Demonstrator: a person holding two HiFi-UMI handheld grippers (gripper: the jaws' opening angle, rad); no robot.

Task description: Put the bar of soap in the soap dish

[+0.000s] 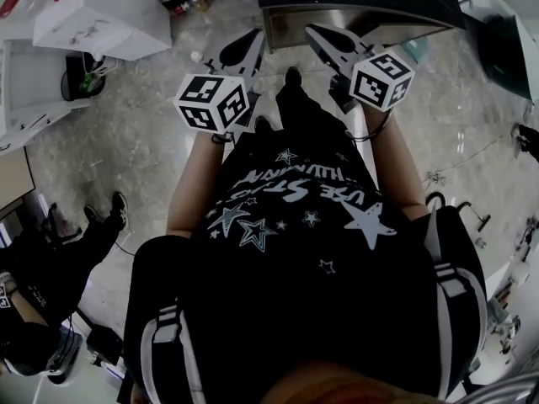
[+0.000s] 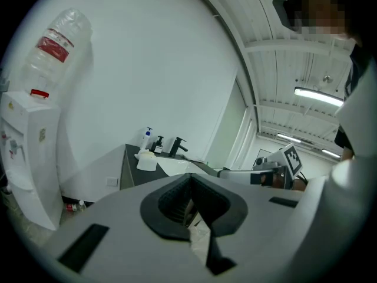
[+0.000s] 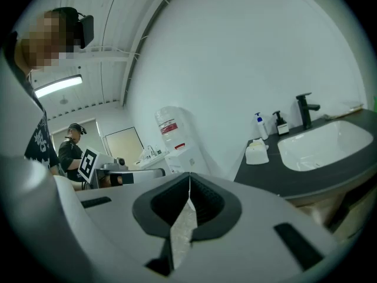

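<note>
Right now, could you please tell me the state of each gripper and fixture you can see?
Left gripper: shut, empty.
Right gripper: shut, empty.
Faucet: no water running.
Sink basin: empty.
Pump bottle: upright.
Water bottle: inverted on dispenser.

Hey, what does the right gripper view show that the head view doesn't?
Only the right gripper view shows the black faucet, the pump bottle and the white soap dish, all on the dark counter. Only the head view shows the right gripper's marker cube and the person's black shoes on the floor. Both show the left gripper's marker cube and part of the dark counter.
</note>
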